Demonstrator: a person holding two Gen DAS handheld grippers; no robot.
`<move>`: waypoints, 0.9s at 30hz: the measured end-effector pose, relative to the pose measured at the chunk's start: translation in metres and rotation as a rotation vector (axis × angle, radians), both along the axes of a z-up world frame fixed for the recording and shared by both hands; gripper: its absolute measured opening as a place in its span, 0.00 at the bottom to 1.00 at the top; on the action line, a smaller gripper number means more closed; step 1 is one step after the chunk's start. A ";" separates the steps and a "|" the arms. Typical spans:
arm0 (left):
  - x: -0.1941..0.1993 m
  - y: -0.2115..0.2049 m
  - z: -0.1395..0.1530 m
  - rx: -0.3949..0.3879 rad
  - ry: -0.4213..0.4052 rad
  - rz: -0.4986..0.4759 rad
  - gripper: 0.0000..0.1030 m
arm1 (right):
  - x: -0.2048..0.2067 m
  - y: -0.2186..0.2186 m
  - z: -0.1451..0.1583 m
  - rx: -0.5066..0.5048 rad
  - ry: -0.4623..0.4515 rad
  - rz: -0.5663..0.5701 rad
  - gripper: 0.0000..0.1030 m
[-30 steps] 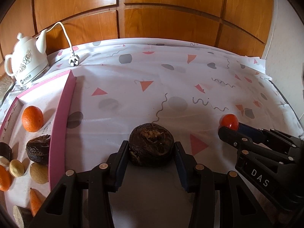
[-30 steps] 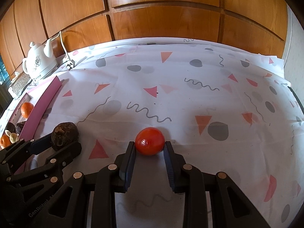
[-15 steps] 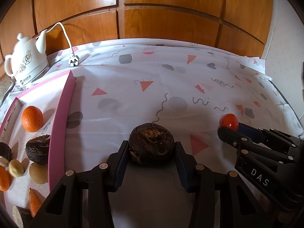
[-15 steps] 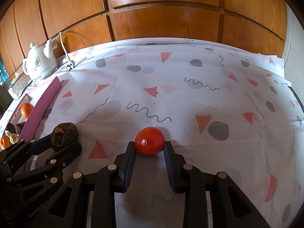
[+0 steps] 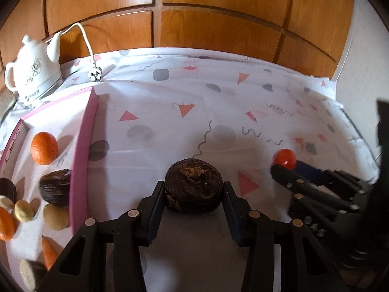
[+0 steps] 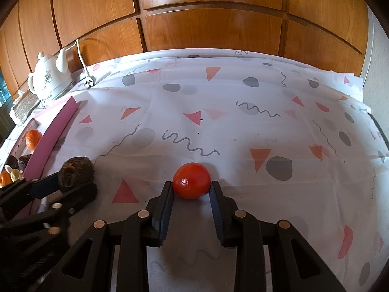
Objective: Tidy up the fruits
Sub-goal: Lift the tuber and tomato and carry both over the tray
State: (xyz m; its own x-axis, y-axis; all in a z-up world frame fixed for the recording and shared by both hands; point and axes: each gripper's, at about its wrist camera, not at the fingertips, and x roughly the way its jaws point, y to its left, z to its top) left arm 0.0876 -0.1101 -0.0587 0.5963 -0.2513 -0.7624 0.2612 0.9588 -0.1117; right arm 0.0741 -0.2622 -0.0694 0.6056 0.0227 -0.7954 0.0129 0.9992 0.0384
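Holding steady since a second ago, the left gripper [image 5: 193, 196] clamps the brown fruit [image 5: 193, 185] and the right gripper [image 6: 191, 192] clamps the tomato [image 6: 191, 180], both seemingly just off the cloth [image 6: 218, 112]; carrying to the tray [image 5: 83, 146] comes next.

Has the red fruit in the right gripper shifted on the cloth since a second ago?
No. The red fruit sits clamped in the right gripper at the same spot, just below the grey squiggle printed on the tablecloth.

Tray fruits [image 5: 7, 223] run off-frame (right tongs [image 5: 283, 168] blurred).
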 end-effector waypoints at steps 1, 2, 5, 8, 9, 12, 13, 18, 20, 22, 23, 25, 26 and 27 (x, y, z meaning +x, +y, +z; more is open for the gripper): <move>-0.003 0.004 0.007 -0.011 -0.015 0.002 0.45 | 0.000 0.000 0.000 -0.001 0.002 0.000 0.30; -0.005 0.006 0.012 -0.017 -0.022 0.003 0.45 | 0.001 0.000 0.001 -0.002 0.005 0.001 0.30; -0.009 0.021 0.029 -0.057 -0.029 0.022 0.45 | 0.003 0.002 0.003 0.000 0.014 -0.001 0.29; -0.013 0.040 0.044 -0.061 -0.064 0.054 0.45 | 0.003 0.007 0.011 0.023 0.005 0.008 0.29; -0.014 0.046 0.047 -0.061 -0.070 0.070 0.45 | 0.003 0.013 0.015 0.025 -0.005 0.024 0.29; -0.013 0.073 0.054 -0.065 -0.078 0.136 0.45 | 0.004 0.031 0.029 0.040 -0.031 0.078 0.29; -0.011 0.085 0.056 -0.055 -0.080 0.169 0.45 | 0.005 0.038 0.032 0.053 -0.035 0.098 0.29; -0.005 0.129 0.058 0.001 -0.105 0.293 0.45 | 0.007 0.083 0.048 0.102 -0.051 0.227 0.29; -0.002 0.144 0.057 0.017 -0.108 0.331 0.45 | 0.009 0.102 0.052 0.114 -0.055 0.277 0.29; -0.001 0.159 0.056 0.022 -0.109 0.372 0.45 | 0.011 0.122 0.057 0.129 -0.055 0.327 0.29; -0.001 0.165 0.056 0.025 -0.111 0.387 0.45 | 0.013 0.128 0.058 0.134 -0.054 0.343 0.29; -0.003 0.176 0.054 0.027 -0.108 0.416 0.45 | 0.019 0.146 0.059 0.144 -0.050 0.381 0.29; -0.004 0.180 0.053 0.024 -0.106 0.427 0.45 | 0.021 0.152 0.059 0.148 -0.046 0.393 0.29; -0.005 0.184 0.052 0.022 -0.104 0.437 0.45 | 0.022 0.158 0.059 0.150 -0.043 0.403 0.29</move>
State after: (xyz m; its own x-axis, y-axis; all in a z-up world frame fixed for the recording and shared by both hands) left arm 0.0822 0.0739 -0.0064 0.7162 0.0571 -0.6955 -0.1602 0.9835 -0.0842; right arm 0.0964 -0.1044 -0.0101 0.5572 0.3778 -0.7395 -0.3819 0.9073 0.1757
